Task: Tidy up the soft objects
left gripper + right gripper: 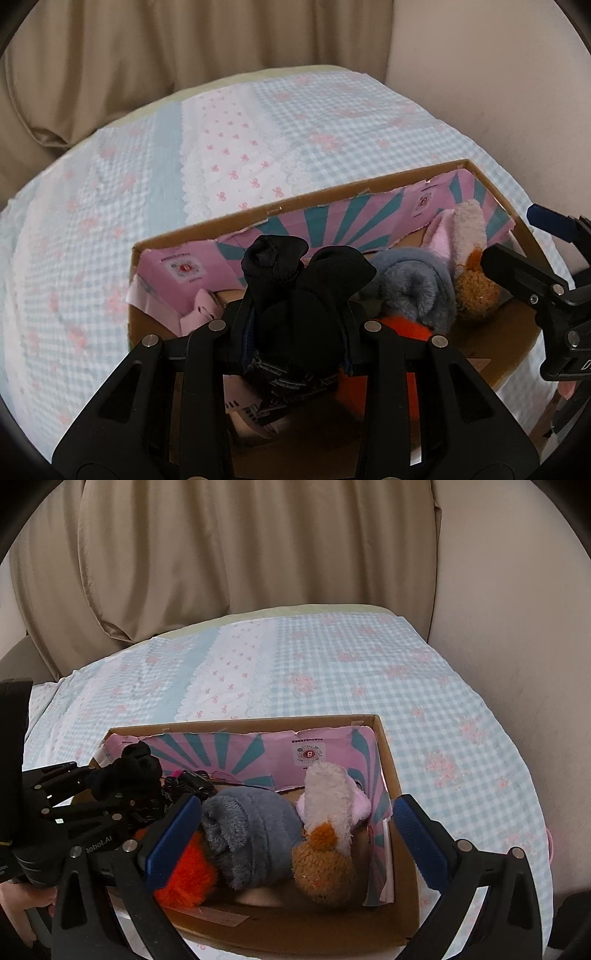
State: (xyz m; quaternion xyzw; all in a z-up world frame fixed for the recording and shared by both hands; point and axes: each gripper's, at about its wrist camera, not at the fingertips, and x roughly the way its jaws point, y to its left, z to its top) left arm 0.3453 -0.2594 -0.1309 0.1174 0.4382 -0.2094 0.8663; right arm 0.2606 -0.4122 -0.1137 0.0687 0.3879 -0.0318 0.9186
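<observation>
A cardboard box [399,775] with pink and teal lining sits on a checked bedspread. In it lie a grey plush [255,834], an orange plush [188,878], a brown plush [321,871] and a white-pink plush [332,794]. My left gripper [295,314] is shut on a black cloth bundle [306,284] and holds it over the box's left end; it also shows in the right wrist view [136,775]. My right gripper [291,834] is open and empty, its blue-padded fingers [173,834] straddling the plush toys above the box.
The blue-and-white checked bedspread [424,709] covers the bed around the box. Beige curtains [221,554] hang behind, and a cream wall [517,627] stands on the right. A pink item [199,306] lies in the box's left corner.
</observation>
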